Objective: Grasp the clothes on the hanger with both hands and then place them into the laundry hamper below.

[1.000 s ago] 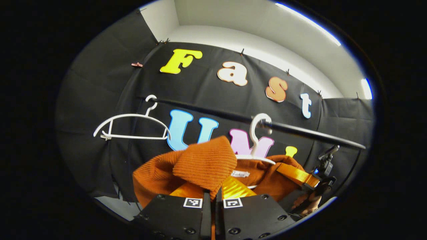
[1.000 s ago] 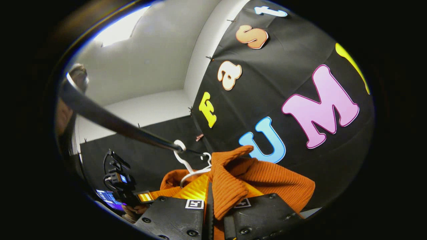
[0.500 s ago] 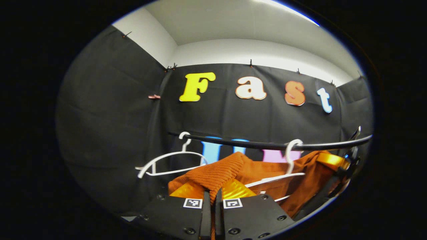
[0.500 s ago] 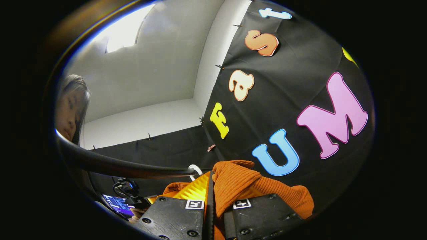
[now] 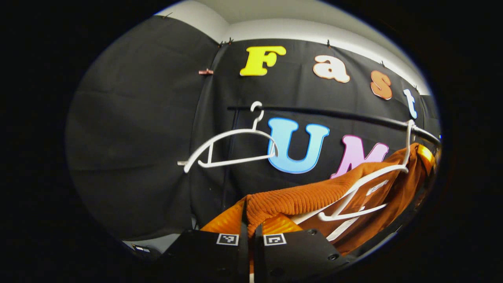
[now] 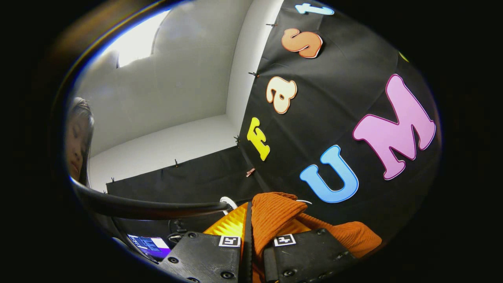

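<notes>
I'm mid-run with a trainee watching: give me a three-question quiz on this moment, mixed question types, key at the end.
1. True or false: the left gripper is shut on the orange sweater.
2. How many white hangers are on the black rail in the left gripper view? A) one B) two C) three
3. Fill in: in that view, the bare hanger carries no ____.

Key
1. True; in its own view, the right gripper is also clamped on the knit.
2. B; one is bare, and the other hanger still sits inside the sweater's neck.
3. Clothing.
</notes>
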`<control>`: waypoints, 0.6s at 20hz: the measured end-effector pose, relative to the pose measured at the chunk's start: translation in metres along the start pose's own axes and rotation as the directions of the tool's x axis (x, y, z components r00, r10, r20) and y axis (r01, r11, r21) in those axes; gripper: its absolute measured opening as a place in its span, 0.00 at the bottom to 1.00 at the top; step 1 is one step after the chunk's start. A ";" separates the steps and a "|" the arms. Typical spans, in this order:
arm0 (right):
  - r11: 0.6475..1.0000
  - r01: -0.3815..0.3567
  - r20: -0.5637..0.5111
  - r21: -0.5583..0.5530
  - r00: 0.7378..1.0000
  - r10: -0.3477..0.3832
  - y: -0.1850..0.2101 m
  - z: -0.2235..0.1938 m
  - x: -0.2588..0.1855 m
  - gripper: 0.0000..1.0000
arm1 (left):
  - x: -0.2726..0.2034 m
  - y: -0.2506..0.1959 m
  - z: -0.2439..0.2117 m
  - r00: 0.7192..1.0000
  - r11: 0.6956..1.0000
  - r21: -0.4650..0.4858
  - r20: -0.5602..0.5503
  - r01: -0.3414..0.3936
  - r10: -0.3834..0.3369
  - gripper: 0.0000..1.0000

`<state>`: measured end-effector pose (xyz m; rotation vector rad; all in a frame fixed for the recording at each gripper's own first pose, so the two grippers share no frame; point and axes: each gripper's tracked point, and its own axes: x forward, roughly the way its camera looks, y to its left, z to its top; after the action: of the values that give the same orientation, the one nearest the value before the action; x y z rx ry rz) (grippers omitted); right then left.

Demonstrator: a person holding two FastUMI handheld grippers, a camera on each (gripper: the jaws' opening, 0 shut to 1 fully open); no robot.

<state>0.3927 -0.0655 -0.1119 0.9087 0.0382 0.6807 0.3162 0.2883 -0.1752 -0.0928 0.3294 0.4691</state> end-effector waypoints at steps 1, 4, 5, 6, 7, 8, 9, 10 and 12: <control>1.000 0.006 -0.002 0.002 1.000 -0.006 -0.001 0.000 -0.001 0.06 | 0.007 -0.004 -0.010 1.000 1.000 -0.022 -0.022 0.014 -0.015 0.09; 1.000 0.021 -0.002 -0.002 1.000 -0.021 -0.003 0.003 -0.002 0.16 | 0.023 -0.015 -0.034 0.997 0.998 -0.041 -0.062 0.045 -0.048 0.09; 1.000 0.022 0.002 0.003 1.000 -0.022 -0.003 0.006 0.000 0.16 | 0.032 -0.018 -0.036 0.996 0.998 -0.038 -0.070 0.058 -0.061 0.09; 1.000 0.021 0.005 0.005 1.000 -0.021 -0.002 0.008 0.000 0.15 | 0.041 -0.022 -0.035 0.995 0.997 -0.045 -0.075 0.067 -0.070 0.08; 1.000 0.020 0.008 0.002 1.000 -0.020 -0.002 0.011 0.001 0.15 | 0.050 -0.024 -0.031 0.994 0.996 -0.055 -0.075 0.075 -0.079 0.08; 1.000 0.021 0.008 -0.001 1.000 -0.021 -0.003 0.012 0.000 0.15 | 0.058 -0.026 -0.030 0.993 0.994 -0.057 -0.069 0.089 -0.093 0.08; 1.000 0.023 0.006 0.001 1.000 -0.023 -0.005 0.013 0.001 0.15 | 0.067 -0.028 -0.031 0.992 0.994 -0.056 -0.076 0.098 -0.102 0.08; 1.000 0.029 0.004 0.006 1.000 -0.029 -0.007 0.011 -0.001 0.15 | 0.076 -0.028 -0.038 0.990 0.994 -0.048 -0.092 0.100 -0.104 0.09; 0.998 0.063 -0.009 0.002 0.998 -0.063 -0.018 0.006 -0.004 0.16 | 0.082 -0.028 -0.065 0.985 0.995 -0.015 -0.144 0.094 -0.095 0.07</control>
<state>0.4013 -0.0796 -0.1220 0.9031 0.0749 0.6264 0.3790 0.2874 -0.2635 -0.1501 0.4637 0.3705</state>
